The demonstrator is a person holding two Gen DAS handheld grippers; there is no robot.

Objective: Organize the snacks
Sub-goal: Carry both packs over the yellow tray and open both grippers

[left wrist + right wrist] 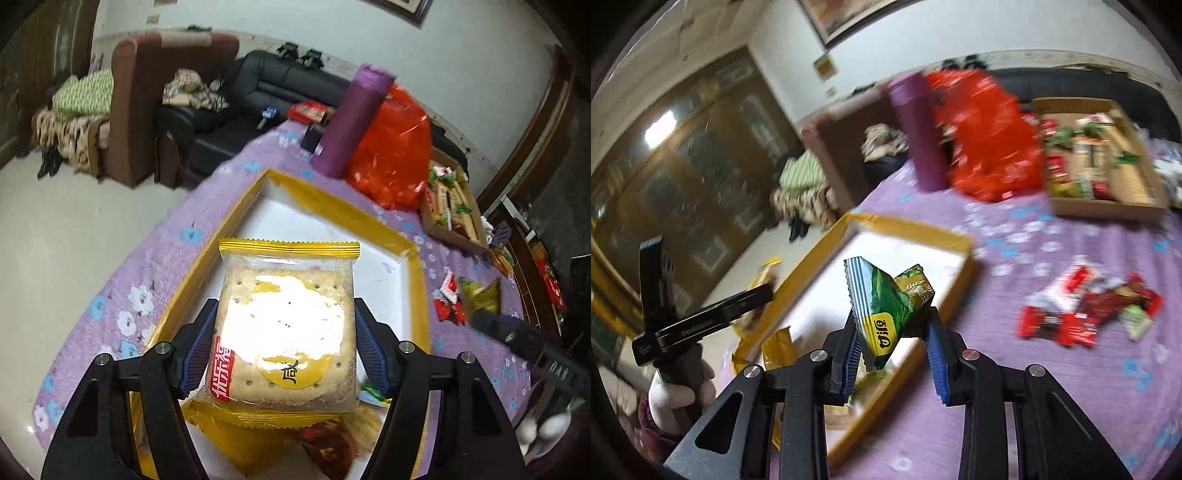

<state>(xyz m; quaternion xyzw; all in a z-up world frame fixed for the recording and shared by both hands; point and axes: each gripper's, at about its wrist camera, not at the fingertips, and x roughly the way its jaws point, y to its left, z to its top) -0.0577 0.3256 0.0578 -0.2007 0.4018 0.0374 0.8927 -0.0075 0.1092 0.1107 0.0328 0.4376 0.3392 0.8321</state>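
Note:
My left gripper is shut on a yellow-edged cracker packet, held above the gold-rimmed white box. Under it in the box lie a gold packet and a dark red one. My right gripper is shut on a crumpled green snack packet, over the near edge of the same gold box. The left gripper and the hand holding it show at the left of the right wrist view. Loose red and green snacks lie on the purple cloth.
A purple flowered cloth covers the table. At the back stand a purple cylinder, a red plastic bag and a cardboard box with several snacks. Sofas and bare floor lie beyond the table's left edge.

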